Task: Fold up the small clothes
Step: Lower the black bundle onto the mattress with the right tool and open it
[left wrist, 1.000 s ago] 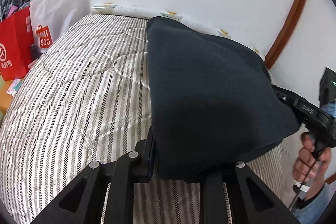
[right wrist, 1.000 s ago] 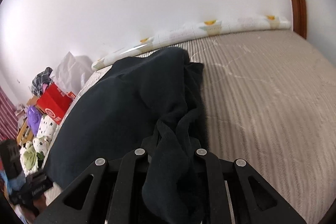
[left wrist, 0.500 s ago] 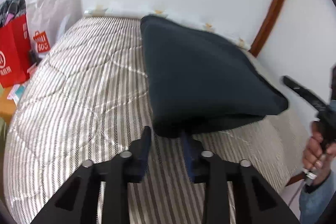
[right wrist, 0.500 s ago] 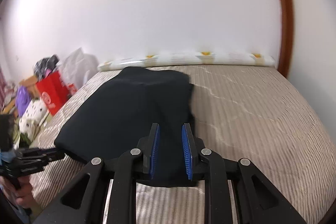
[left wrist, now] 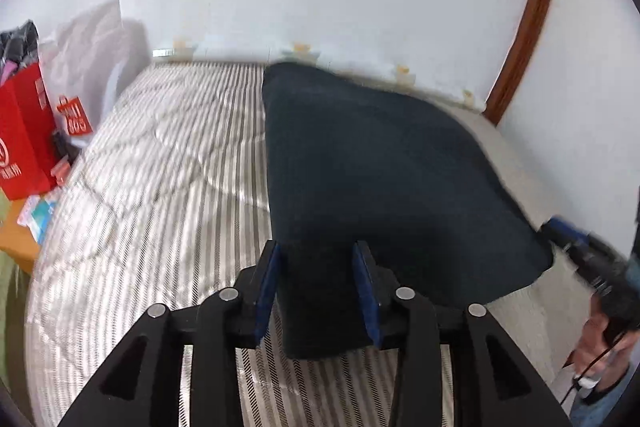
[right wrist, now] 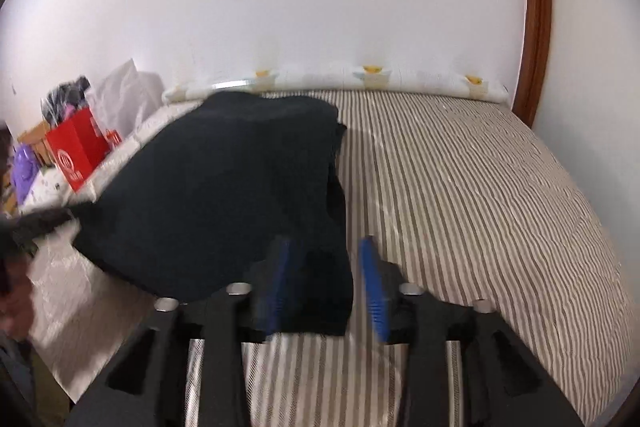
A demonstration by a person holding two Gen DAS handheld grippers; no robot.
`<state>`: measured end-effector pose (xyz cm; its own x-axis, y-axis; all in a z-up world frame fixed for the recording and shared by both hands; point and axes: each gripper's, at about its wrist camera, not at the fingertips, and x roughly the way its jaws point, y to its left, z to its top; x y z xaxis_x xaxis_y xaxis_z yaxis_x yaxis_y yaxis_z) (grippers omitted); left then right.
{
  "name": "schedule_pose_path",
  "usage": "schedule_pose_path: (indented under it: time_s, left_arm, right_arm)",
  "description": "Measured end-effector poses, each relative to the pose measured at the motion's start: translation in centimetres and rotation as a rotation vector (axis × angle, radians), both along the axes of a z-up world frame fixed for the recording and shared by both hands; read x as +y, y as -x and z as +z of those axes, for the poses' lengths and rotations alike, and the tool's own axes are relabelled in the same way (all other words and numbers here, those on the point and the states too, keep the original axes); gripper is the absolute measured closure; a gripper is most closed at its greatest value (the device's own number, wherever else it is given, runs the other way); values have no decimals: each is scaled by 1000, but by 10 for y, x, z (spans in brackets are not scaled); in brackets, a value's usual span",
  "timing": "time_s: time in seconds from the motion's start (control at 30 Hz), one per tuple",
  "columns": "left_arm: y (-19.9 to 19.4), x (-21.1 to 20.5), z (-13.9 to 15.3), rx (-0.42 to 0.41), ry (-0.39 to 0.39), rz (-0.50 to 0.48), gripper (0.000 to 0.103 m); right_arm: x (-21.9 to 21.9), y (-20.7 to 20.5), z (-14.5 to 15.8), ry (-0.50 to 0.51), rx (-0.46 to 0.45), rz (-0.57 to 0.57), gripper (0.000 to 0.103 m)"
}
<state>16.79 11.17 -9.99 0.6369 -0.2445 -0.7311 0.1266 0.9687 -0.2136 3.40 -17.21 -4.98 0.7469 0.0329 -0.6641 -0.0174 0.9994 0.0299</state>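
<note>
On the striped bed [left wrist: 152,195] lies the dark garment [left wrist: 380,171], spread flat and apparently folded over, a thicker doubled edge toward its right side in the right wrist view [right wrist: 224,187]; it runs from the near edge of the bed back toward the wall; left gripper [left wrist: 316,287] has its jaws parted around the garment's near left corner, blue pads either side of the cloth but not pinching it, so it holds nothing; right gripper [right wrist: 324,287] is likewise parted, the near right corner of the garment sitting between its pads, right pad clear of the cloth, left pad blurred so contact there is uncertain; judged step: a fold just laid down and let go, both corners free; next move likely calls for backing both grippers off without dragging the corners, then re-gripping an edge for the next fold or smoothing; risk: a pad snags the loose cloth and undoes the fold; red bag [left wrist: 24,143] stands off the bed's left side, out of play.
</note>
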Motion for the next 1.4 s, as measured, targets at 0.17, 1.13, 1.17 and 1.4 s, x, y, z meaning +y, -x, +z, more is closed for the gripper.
schedule_pose_path:
  time_s: [0.17,1.13,1.17,1.4]
  left_arm:
    - [5,2,-19,42,-17,-24,56]
    - [-81,4,12,28,-42,-17,53]
    - [-85,3,11,29,-42,-19,53]
    - [-103,-5,4,43,-44,-41,51]
  right_arm:
    - [1,-39,-10,-60,34,-7,56]
    - [-6,-192,-7,-94,201,-7,55]
    - [-8,-202,-13,-121,224,-14,52]
    - [-17,-254,-38,-262,299,-27,55]
